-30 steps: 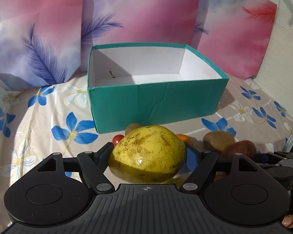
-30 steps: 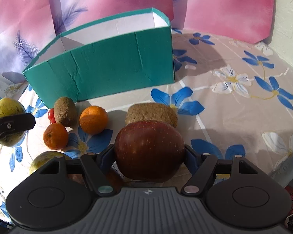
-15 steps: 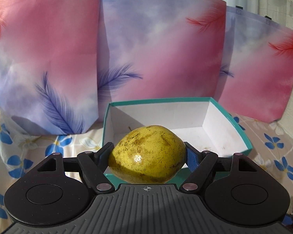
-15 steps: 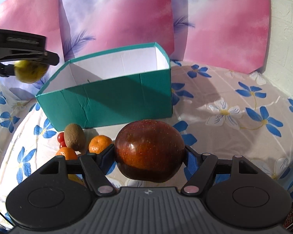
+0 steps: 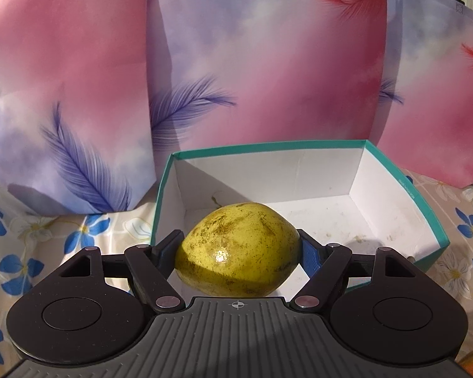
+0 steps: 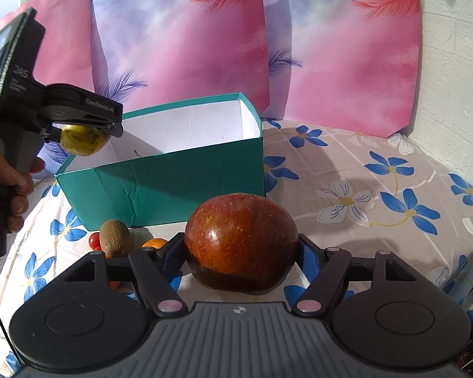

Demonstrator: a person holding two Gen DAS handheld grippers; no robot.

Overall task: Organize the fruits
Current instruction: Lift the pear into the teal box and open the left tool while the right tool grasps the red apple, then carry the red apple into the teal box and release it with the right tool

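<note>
From the left wrist view, the left gripper (image 5: 238,249) has its pads clamped on either side of a speckled yellow fruit (image 5: 236,249), holding it up over the near left corner of the teal box (image 5: 425,217). The box is open and bare inside apart from a few marks on its white floor. Let go from this height, I reckon the fruit could bounce or roll hard into the thin card wall and shove the box along the cloth.

From the right wrist view, the right gripper (image 6: 241,245) grips a dark red apple (image 6: 241,242) the same way, in front of the box (image 6: 179,186) and off its right corner, above the flowered tablecloth (image 6: 362,189). The left gripper (image 6: 88,127) shows at the box's left end, a hand (image 6: 6,176) on its handle. A kiwi (image 6: 115,237), a cherry tomato (image 6: 94,241) and an orange (image 6: 154,243) lie in front of the box. If both hands go for the box together, the grippers might knock each other, or catch its rim.
</note>
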